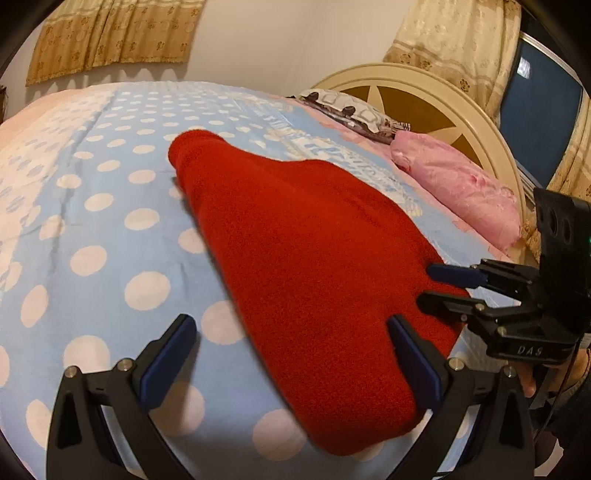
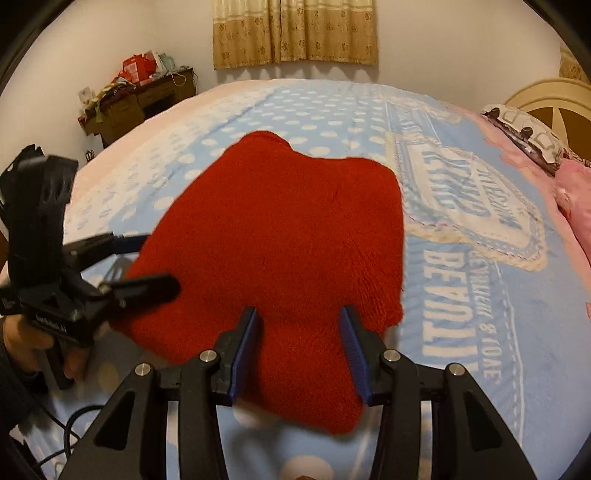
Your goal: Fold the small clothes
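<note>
A bed [image 2: 258, 107] fills the room's middle, covered by a light blue blanket [image 1: 110, 206] with white dots and a crest reading "BEAUTI…" in part. A cream headboard [image 1: 424, 96] stands at the bed's head end, with a pink pillow [image 1: 458, 184] and a patterned pillow [image 1: 351, 107] against it. Gold curtains [image 2: 295, 33] hang on the far wall; a cluttered desk [image 2: 136, 96] sits in a corner.

The red knit garment [image 2: 280, 236] lies flat mid-bed.

The left tool [image 1: 291, 358] has its jaws wide apart, one finger over the garment's edge, gripping nothing. The right tool [image 2: 301, 343], marked "DAS", stands partly open above the garment's near hem, not clamped.
</note>
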